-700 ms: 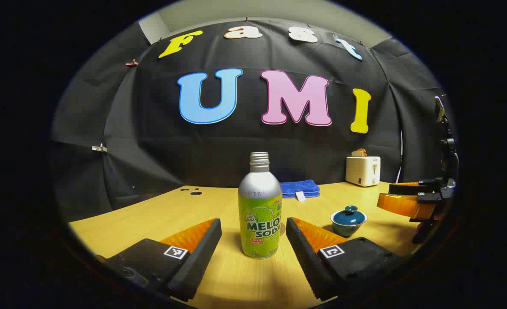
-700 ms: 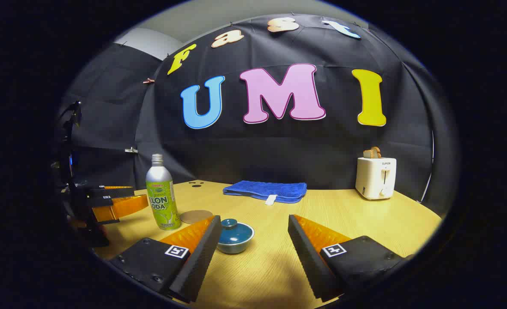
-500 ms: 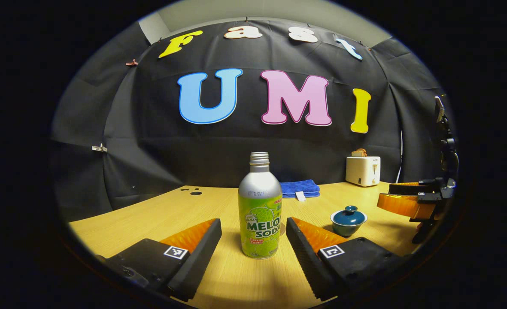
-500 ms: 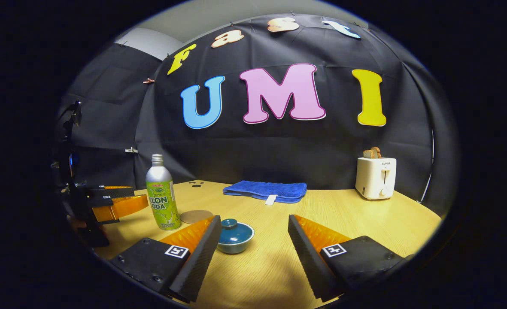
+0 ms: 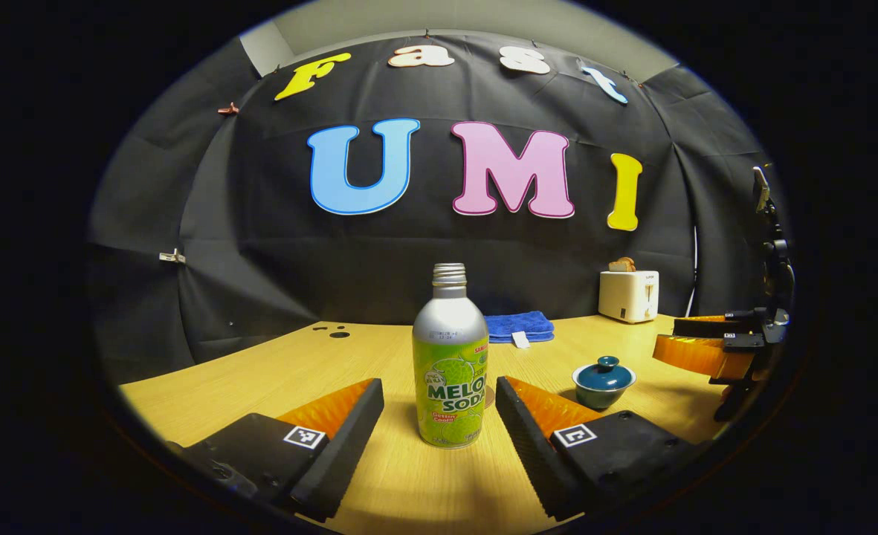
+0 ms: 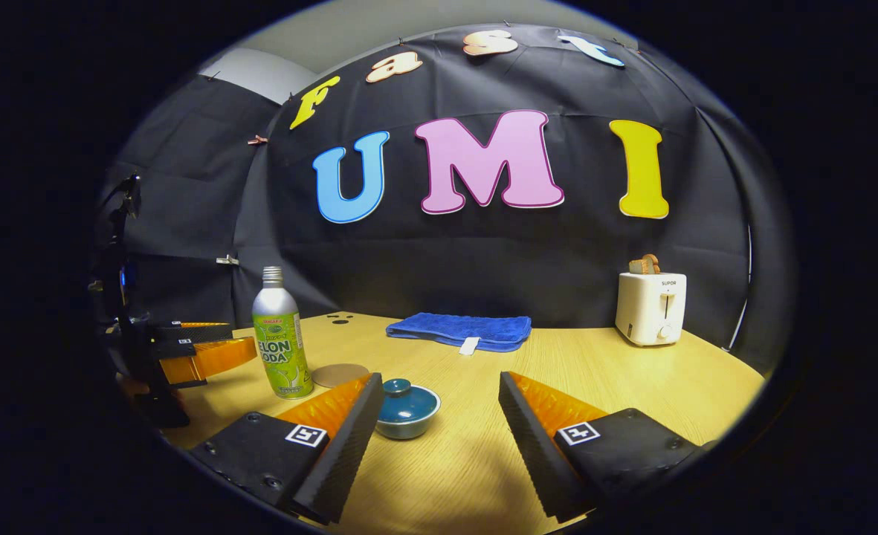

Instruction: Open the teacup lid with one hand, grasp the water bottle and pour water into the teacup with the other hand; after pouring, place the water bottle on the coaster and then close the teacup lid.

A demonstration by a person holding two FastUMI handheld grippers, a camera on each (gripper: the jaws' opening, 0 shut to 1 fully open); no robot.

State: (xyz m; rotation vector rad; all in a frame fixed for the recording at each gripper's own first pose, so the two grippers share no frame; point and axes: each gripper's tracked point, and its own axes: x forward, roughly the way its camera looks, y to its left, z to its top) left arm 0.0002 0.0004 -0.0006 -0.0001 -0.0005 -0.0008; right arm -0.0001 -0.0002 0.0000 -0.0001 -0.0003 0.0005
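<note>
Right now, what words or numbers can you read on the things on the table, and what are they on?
"SUPOR": on the front of the white toaster.
Soda bottle: a printed label, which I don't read out; its smallest print is too tiny anyway.

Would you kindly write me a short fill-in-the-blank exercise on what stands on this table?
1. The teacup has its lid ____.
2. The water bottle stands ____ on the table.
3. Bread sticks out of the white ____ near the wall.
4. The left gripper is ____, a finger on each side of the bottle.

Missing words: on; upright; toaster; open
</note>
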